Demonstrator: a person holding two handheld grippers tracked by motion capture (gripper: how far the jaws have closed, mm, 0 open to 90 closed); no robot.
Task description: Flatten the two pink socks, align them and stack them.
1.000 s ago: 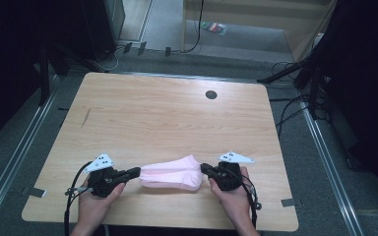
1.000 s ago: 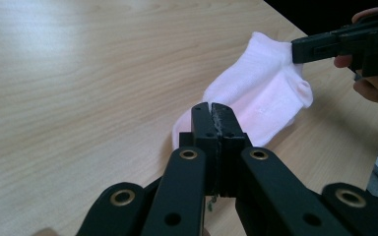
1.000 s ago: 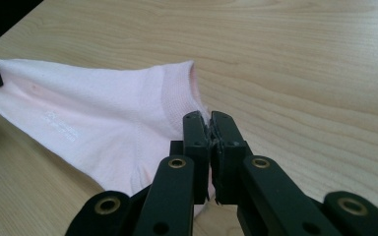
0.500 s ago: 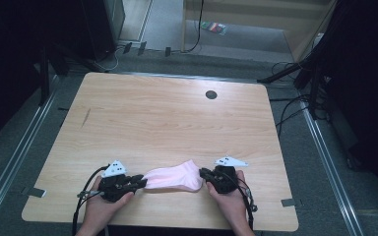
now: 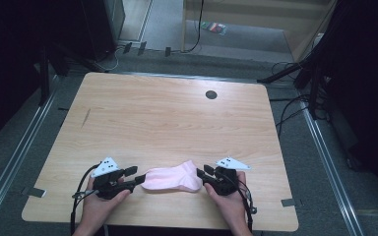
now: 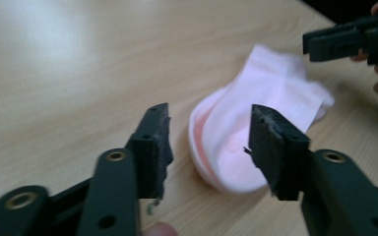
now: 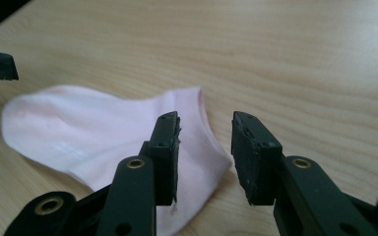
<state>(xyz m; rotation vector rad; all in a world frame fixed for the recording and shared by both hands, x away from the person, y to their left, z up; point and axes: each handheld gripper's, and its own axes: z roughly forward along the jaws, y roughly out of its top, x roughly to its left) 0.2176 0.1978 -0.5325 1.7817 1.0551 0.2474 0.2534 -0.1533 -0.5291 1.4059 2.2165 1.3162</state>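
A pale pink sock (image 5: 172, 178) lies flat on the wooden table (image 5: 177, 118) near its front edge, between my two grippers. My left gripper (image 5: 139, 176) is at the sock's left end and its jaws have just been opening. In the left gripper view that gripper (image 6: 209, 115) stands open, with the sock's rounded end (image 6: 236, 132) resting loose between the pads. My right gripper (image 5: 204, 173) is at the sock's right end, and its jaws have also just been opening. In the right gripper view it (image 7: 205, 123) is open over the sock (image 7: 88, 132), not pressing on it.
A small dark round hole (image 5: 211, 94) sits in the table's far right part. Cables (image 5: 295, 105) and dark stands lie on the floor around the table. In the left gripper view the other gripper (image 6: 354, 39) shows at the upper right.
Both grippers were shut on the ends of the sock, holding it stretched between them. Now both have opened and the sock rests on the table.
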